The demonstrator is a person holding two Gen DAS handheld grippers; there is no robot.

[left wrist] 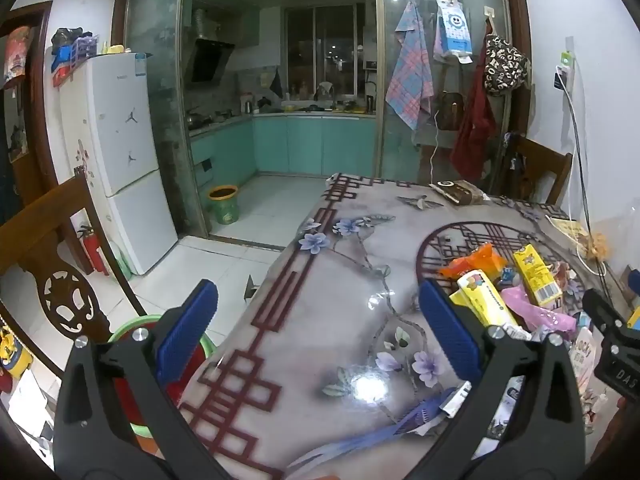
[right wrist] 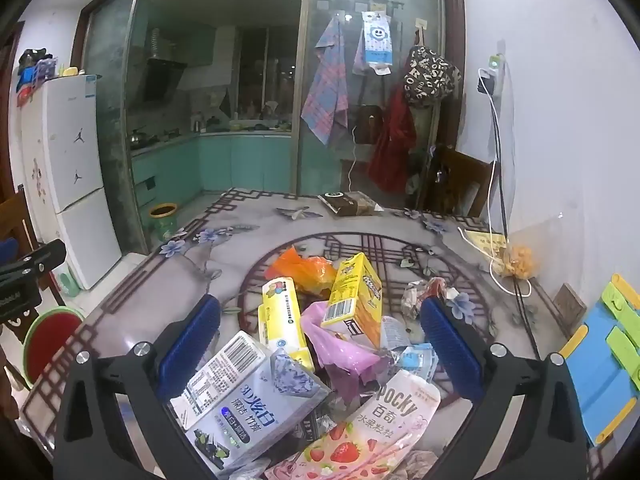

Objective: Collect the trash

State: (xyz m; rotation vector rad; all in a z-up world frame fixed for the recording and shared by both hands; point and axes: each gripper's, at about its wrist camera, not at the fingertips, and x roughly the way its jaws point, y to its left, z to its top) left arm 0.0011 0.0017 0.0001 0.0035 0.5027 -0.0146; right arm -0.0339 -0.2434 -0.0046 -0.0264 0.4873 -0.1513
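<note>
- Right tongs (right wrist: 320, 344): open, empty, straddling the trash pile (right wrist: 340, 340) on the counter (right wrist: 224, 256); toothpaste box (right wrist: 248, 396) probably nearest, long axis diagonal.
- Left tongs (left wrist: 318, 330): open, empty; pile off rightward.

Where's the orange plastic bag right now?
Right wrist view: the crumpled orange plastic bag lies at the pile's far side, just left of the yellow carton.

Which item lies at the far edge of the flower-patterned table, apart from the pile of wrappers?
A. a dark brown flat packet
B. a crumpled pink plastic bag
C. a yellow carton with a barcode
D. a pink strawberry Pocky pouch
A: the dark brown flat packet lies alone near the far edge of the flower-patterned table, while the other three sit in the heap close to the camera.
</note>
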